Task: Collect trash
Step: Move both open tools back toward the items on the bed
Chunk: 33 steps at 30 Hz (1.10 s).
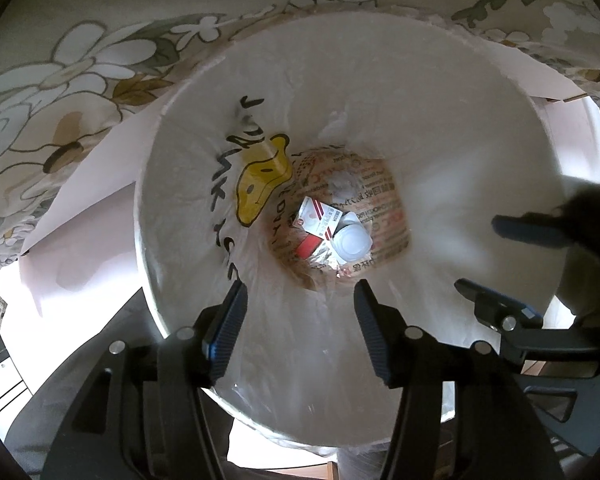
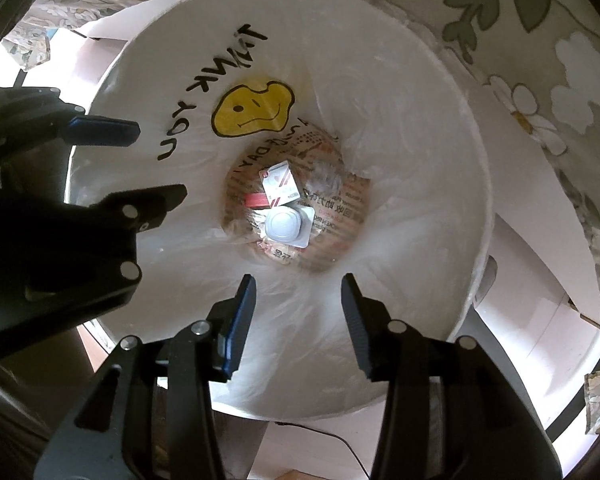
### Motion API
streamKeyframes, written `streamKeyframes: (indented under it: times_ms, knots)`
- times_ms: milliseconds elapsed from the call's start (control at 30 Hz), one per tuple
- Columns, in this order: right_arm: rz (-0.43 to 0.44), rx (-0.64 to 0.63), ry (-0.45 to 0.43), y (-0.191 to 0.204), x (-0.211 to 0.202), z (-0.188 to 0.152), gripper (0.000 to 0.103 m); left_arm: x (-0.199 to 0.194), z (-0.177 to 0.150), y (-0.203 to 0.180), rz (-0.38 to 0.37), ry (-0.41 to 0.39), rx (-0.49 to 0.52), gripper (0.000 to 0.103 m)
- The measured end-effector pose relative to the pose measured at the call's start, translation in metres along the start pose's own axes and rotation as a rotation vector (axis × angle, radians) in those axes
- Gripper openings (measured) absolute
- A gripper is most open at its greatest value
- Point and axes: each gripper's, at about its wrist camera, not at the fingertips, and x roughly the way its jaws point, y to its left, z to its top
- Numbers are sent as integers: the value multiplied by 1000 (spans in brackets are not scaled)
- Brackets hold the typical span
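A round white trash bin [image 1: 500, 92] lined with a translucent bag printed with a yellow smiley [image 1: 262, 184] fills both views; it also shows in the right wrist view [image 2: 440, 80]. At its bottom lie a white and red carton [image 1: 318, 220] [image 2: 280, 184] and a clear plastic lid-like container [image 1: 352, 242] [image 2: 286, 224]. My left gripper [image 1: 298, 292] is open and empty above the bin mouth. My right gripper [image 2: 298, 286] is open and empty above it too. Each gripper shows in the other's view: the right one [image 1: 496, 256], the left one [image 2: 156, 160].
A floral cloth [image 1: 60, 80] [image 2: 540, 60] hangs beside the bin. Pale pink cardboard flaps [image 1: 92, 220] [image 2: 540, 280] lie around the bin. A thin black cable [image 2: 332, 436] runs on the floor near the bin's front.
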Motion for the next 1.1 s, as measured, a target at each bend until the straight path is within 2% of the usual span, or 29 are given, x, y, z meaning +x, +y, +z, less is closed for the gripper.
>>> streamKeyframes:
  times_ms: [200,400,667,767,900,1100]
  knots:
    - [9,-7,-18,6,-16,-8,46,-19,-9,-1,-7,-29,9,58]
    - [28,-18,-72,13,-52,-23,46,-54,-23,-3,11,-82,80,58]
    - [-10,-67,-146,17,-122,-47,46,-128,-38,7,25,-201,116,58]
    - [-29,-83,-183,15,-152,-52,46,-161,-41,11,23,-241,129,66]
    - [-47,-78,-231,11,-188,-54,48,-192,-40,16,18,-272,115,67]
    - [-82,-96,-327,11,-245,-53,60,-252,-32,23,78,-374,137,76]
